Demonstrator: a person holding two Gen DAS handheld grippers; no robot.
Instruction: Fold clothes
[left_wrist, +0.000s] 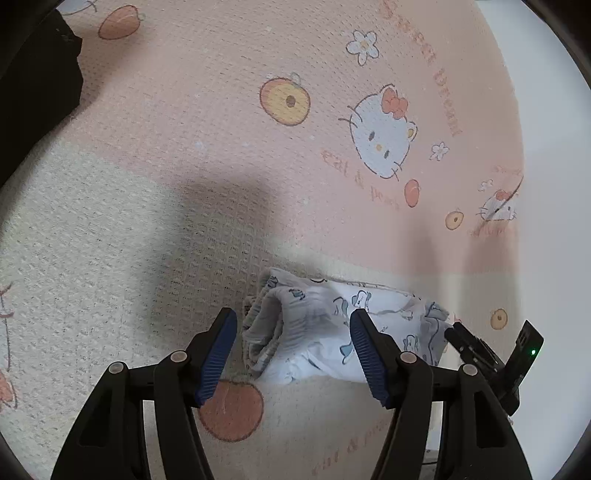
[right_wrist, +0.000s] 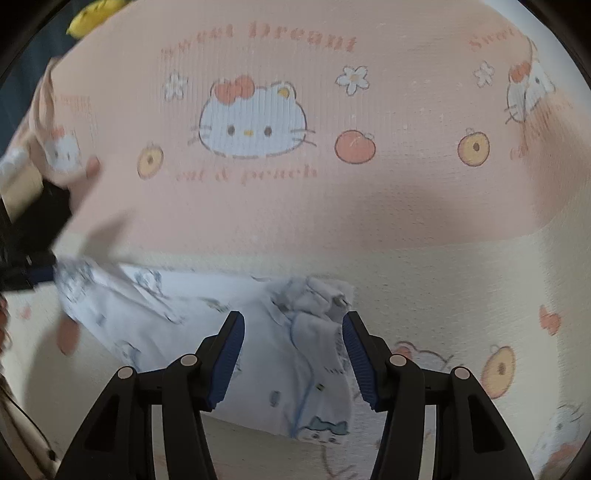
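A small white garment with blue cartoon prints (left_wrist: 325, 314) lies folded into a narrow bundle on the pink and cream sheet (left_wrist: 184, 129). My left gripper (left_wrist: 293, 321) hovers open over its gathered waistband end, and its pads stand apart from the cloth. In the right wrist view the same garment (right_wrist: 166, 314) stretches to the left. My right gripper (right_wrist: 293, 325) is open above its crumpled right end and holds nothing. The right gripper's black body (left_wrist: 491, 358) shows beyond the garment in the left wrist view. In the right wrist view the left gripper (right_wrist: 33, 273) is blurred at the left edge.
The sheet (right_wrist: 369, 221) carries cat faces, peaches and flowers. A black object (left_wrist: 37, 92) lies at the top left in the left wrist view. A yellow thing (right_wrist: 92, 14) sits past the sheet's far edge. A white surface (left_wrist: 546, 184) borders the sheet on the right.
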